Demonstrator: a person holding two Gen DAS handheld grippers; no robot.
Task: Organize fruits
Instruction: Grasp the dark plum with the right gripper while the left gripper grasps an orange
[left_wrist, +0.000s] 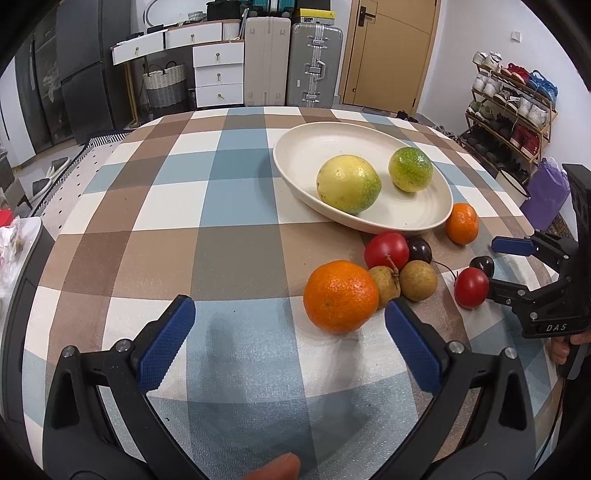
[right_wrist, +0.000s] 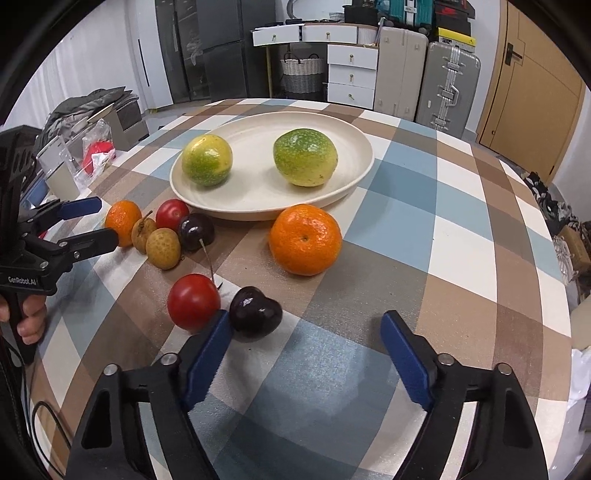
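Note:
A cream plate (left_wrist: 306, 147) (right_wrist: 258, 199) holds two yellow-green fruits (left_wrist: 348, 184) (right_wrist: 305, 156). On the checked cloth beside it lie two oranges (left_wrist: 340, 296) (right_wrist: 305, 239), two red fruits (left_wrist: 471, 287) (right_wrist: 193, 301), two dark cherries (right_wrist: 255, 313), and two brown longans (left_wrist: 418, 280) (right_wrist: 163, 248). My left gripper (left_wrist: 290, 318) is open and empty, with the nearer orange just ahead between its fingers, toward the right one. My right gripper (right_wrist: 308, 334) is open and empty, its left pad (right_wrist: 207, 360) beside a cherry and a red fruit.
The round table's edge curves close on both sides. Drawers, suitcases (left_wrist: 314, 64) and a door stand behind it. A shoe rack (left_wrist: 509, 107) is at the right. Bags and clutter (right_wrist: 88, 147) sit off the table's left side.

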